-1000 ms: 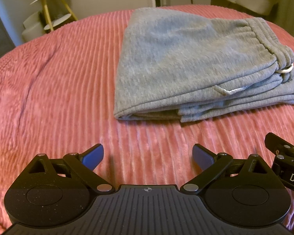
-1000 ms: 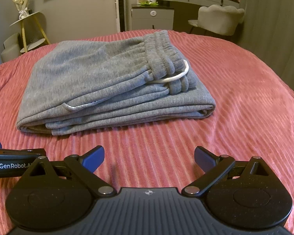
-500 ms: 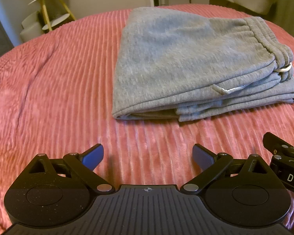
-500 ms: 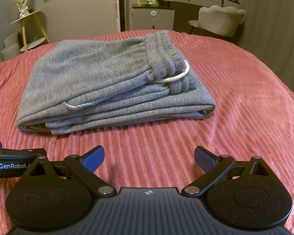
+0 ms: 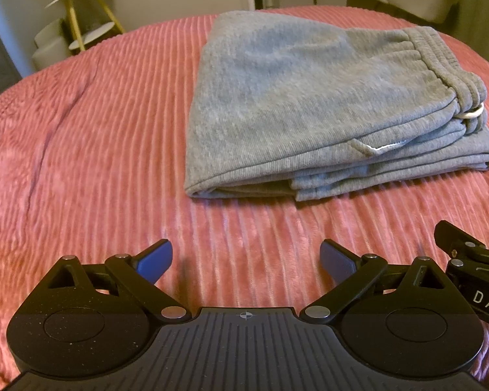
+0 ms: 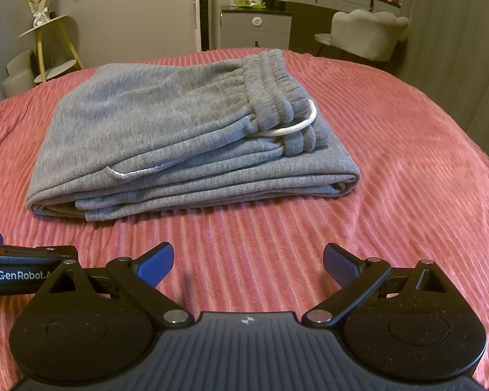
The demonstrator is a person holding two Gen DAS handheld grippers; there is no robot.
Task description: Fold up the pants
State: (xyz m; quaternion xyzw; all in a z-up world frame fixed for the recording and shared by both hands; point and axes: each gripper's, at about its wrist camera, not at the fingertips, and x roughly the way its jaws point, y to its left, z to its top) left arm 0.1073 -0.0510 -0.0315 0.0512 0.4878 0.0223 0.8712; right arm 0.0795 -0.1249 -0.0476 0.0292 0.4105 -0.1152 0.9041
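Grey sweatpants lie folded in a flat stack on the pink ribbed bedspread, waistband and white drawstring at the right end. They also show in the right wrist view. My left gripper is open and empty, hovering over the bedspread short of the stack's near left corner. My right gripper is open and empty, short of the stack's near edge. Neither gripper touches the pants. Part of the right gripper shows in the left wrist view, and part of the left gripper in the right wrist view.
A gold-legged side table stands beyond the bed at the back left. A grey dresser and a pale shell-back chair stand behind the bed at the back right. A curtain hangs along the right wall.
The left gripper has drawn back slightly and shifted, so the pants sit a little farther away and lower right in its view. The right gripper and pants have hardly moved.
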